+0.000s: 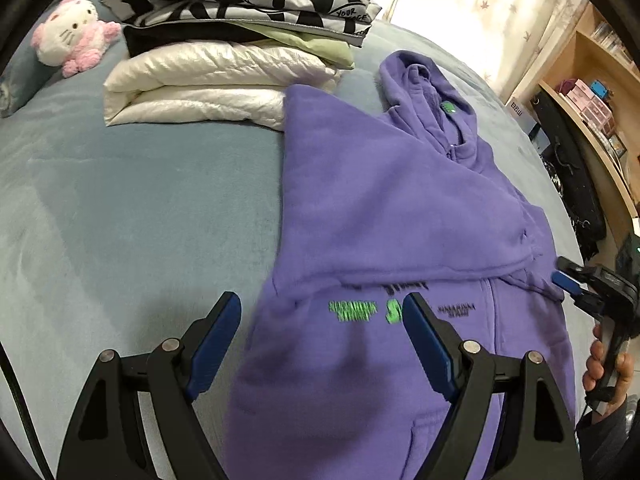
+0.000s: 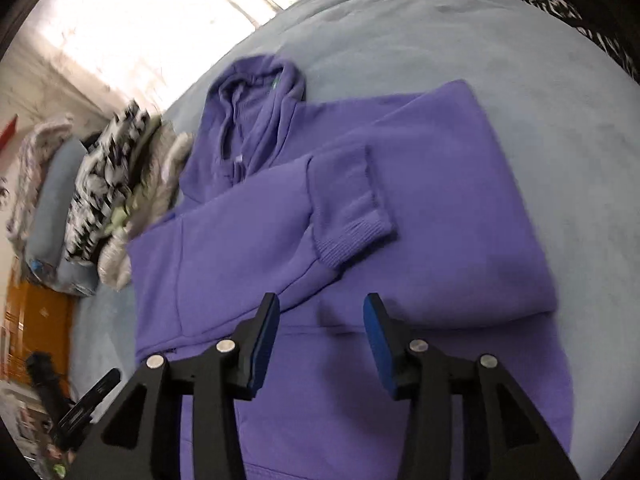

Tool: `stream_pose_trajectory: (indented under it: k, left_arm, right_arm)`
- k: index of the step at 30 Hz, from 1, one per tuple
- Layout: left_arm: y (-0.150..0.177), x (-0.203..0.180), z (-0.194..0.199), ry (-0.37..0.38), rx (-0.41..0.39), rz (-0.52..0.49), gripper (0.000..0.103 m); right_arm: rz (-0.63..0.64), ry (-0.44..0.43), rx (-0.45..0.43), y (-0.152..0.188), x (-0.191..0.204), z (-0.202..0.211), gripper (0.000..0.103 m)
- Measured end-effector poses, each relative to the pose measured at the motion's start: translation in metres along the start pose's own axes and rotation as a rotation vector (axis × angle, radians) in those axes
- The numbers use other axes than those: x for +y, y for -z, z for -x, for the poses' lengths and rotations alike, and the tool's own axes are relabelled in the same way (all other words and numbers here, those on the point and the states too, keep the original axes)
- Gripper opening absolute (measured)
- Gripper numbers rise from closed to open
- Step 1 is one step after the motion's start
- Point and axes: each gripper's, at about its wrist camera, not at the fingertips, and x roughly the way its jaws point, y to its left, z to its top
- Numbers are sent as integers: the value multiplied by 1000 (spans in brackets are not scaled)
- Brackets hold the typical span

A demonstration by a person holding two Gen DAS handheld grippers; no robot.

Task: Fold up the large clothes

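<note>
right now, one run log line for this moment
step: sleeves folded in | purple hoodie flat on bed | left gripper open | right gripper open, holding nothing

Domestic bedroom: a bed (image 1: 120, 200) under a blue-grey plush cover carries a stack of folded clothes (image 1: 236, 40), a pink-and-white plush toy (image 1: 72, 32) and a pillow (image 2: 52, 208); a curtained window (image 1: 480, 12) and wooden shelves (image 1: 592, 92) holding small boxes stand beside it
</note>
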Motion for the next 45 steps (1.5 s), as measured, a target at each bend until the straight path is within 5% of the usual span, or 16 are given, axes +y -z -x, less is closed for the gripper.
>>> stream_pose_trajectory:
  k: [16,18,19,20,21,22,26,32,34,38,45]
  left_arm:
    - [-105,13,-103,-114,56,47,81]
    - [-108,11,-108,-90,37,53,65]
    - [-108,9,-108,-68,28,47,33]
    - [-109,5,-108,-42,27,40,18]
    - [-109,1,-103,-64,-4,44,17]
    - [-106,-3,-97,-79,-46,44,15]
    - [-92,-22,-85,-164,-187,-47,15]
    - [-93,-12,-94,-175,-130,11,25]
    - [-95,-9,-81,-205,-127,30,33]
    - [-83,-16,-54,-242,-165,-3,34]
    - [-46,-71,-42,-100,-125,-86,34]
  right_arm:
    - [24,-1,7,-64,-10,-75,56]
    - [68,5,-10,-64,-5,-77,56]
    - [101,16,-13,-64,-1,-78,52]
    - [142,27,-5,-63,4,-79,30]
    - [167,22,-1,-63,10,-78,17]
    - [198,33,-32,-62,16,-72,17]
    - [291,83,-133,-57,31,-65,17]
    - [257,174,-58,-55,28,-80,34]
    - [255,171,-85,-52,31,-66,40]
    - [277,187,-155,-36,38,-35,41]
    - [361,72,-76,7,83,-45,41]
